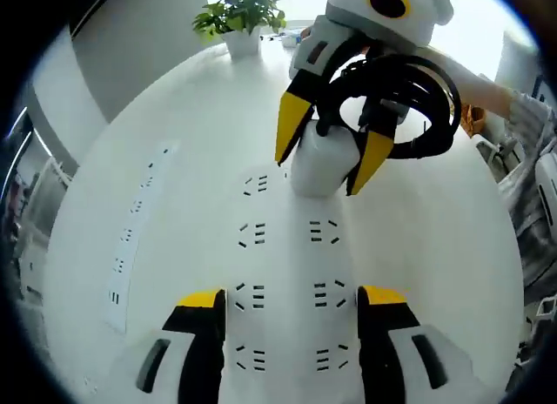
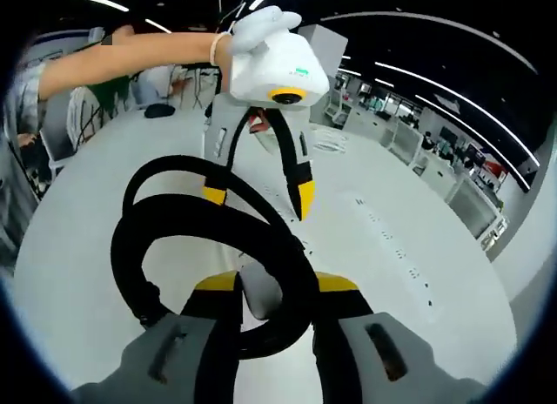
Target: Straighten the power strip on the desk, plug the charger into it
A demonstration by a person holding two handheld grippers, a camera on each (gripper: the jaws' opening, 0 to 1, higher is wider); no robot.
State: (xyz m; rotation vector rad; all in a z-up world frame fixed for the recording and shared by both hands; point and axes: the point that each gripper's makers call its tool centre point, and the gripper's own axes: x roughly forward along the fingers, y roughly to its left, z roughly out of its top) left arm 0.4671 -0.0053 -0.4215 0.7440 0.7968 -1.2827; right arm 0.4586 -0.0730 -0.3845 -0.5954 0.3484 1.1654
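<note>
While looking along the left gripper view: left gripper (image 1: 291,298), black with yellow tips, spread wide and clasping nothing, one jaw on each side of the long white plastic power strip (image 1: 287,247) with its double row of slotted sockets. Probably placed so to bracket the strip and stop it sliding under a push; cannot tell whether touching it. Lies roughly in line with the jaws on the white round desk (image 1: 435,247), so judged already about straight. At the strip's far end, right gripper (image 1: 317,176) clamped on the white block-shaped charger (image 1: 313,151), base lowered onto or just above the last sockets; cannot tell whether the pins are in. Coiled black rubber cable (image 1: 409,117) looped behind that gripper, clear of the sockets, likely so as not to cover them. To the left of the strip, well apart, a second slim white socket bar (image 1: 130,239). Beyond the strip's far end, a green leafy plant in a white pot (image 1: 239,21).

Turning to the right gripper view: right gripper (image 2: 277,284) closed tight on the charger (image 2: 259,298), pinched by its sides to keep it square to the strip. Cable (image 2: 174,204) bulging in thick loops over the jaws and hiding the strip beneath. Facing it, left gripper (image 2: 258,199), jaws apart, tips down near the desk (image 2: 78,265), held by a hand in a white glove (image 2: 261,25).

Judged step: seating the plug.
</note>
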